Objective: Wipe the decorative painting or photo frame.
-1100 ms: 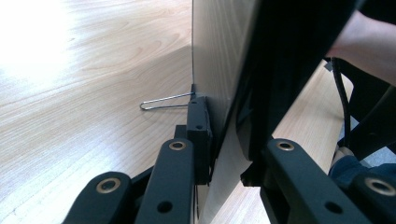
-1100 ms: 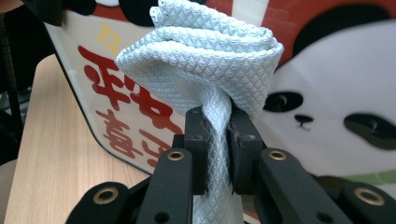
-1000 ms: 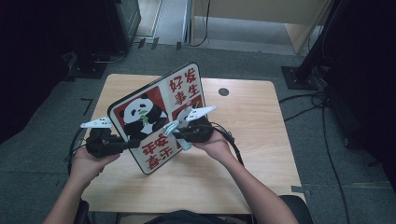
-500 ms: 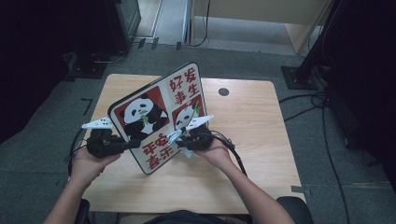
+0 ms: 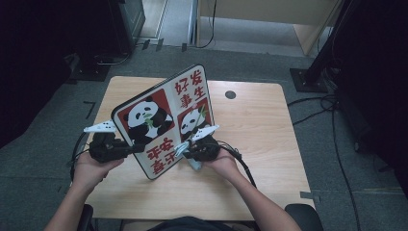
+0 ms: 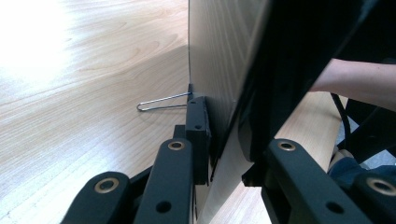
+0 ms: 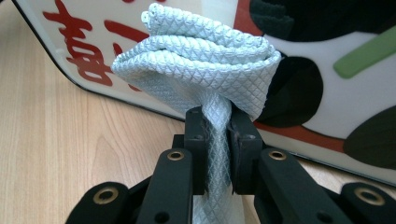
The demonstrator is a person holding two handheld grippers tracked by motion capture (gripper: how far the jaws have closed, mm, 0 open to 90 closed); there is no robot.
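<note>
At the left of the high view, the left gripper (image 5: 126, 149) sits in the person's left hand (image 5: 89, 168), its jaws clamped on the left edge of the panda board (image 5: 163, 120) — a white panel with red squares, two pandas and red characters that stands tilted on edge in the middle of the frame, its lower edge on the wooden table (image 5: 260, 130). In the left gripper view the jaws pinch the thin board edge between them at centre frame, with a bent wire stand (image 6: 161, 101) on the tabletop just left of it. To the right of centre in the high view, the right gripper (image 5: 185, 153) is held against the board's printed face; the right gripper view shows its jaws closed tight on a folded pale blue cloth (image 7: 201, 65), the bunched cloth pressed up to the board's lower part.
</note>
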